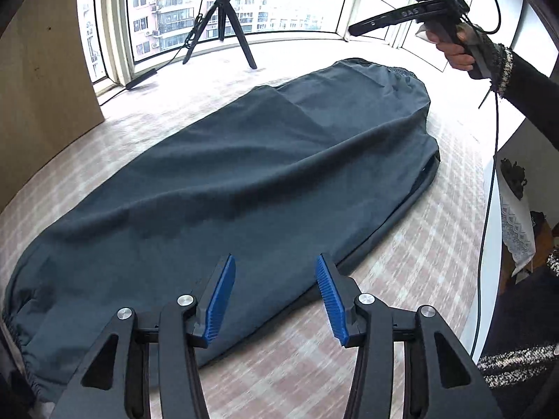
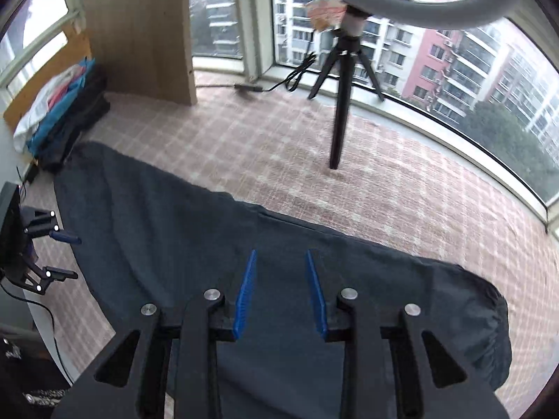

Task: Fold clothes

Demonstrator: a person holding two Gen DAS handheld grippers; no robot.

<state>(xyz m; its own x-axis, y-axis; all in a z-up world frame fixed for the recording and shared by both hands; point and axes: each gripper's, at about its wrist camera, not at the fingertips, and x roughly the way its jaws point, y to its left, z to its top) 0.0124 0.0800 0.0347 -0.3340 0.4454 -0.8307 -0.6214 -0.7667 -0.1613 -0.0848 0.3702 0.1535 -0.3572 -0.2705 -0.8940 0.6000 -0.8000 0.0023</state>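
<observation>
Lying flat on the checked covering of the desk [image 1: 419, 265], the dark slate garment [image 1: 244, 174] stretches in a long oval from near left to far right in the left wrist view, one gathered elastic end [image 1: 15, 335] at the near left edge and the other [image 1: 398, 70] at the far right. Creases run along its length.

The left tool [image 1: 276, 300] hangs above the garment's near edge, its blue pads [image 1: 218, 309] spread apart with nothing between them — released. The right tool [image 2: 281, 293] hovers over the cloth nearer the far-right elastic end, pads parted by a narrower gap, also empty; whether the tips brush the fabric cannot be told.

From the left wrist view a hand [image 1: 457, 49] in a dark sleeve with a speckled cuff grips the right tool's handle at the upper right, a cable [image 1: 489, 192] trailing down from it.

Beyond the garment a small black tripod [image 2: 340, 104] stands on the desk by the window, carrying a ring light [image 2: 412, 7]. A wooden panel [image 2: 146, 28] rises at the far left, and a heap of folded clothes [image 2: 66, 115] sits beside it — well apart from the garment's middle.
</observation>
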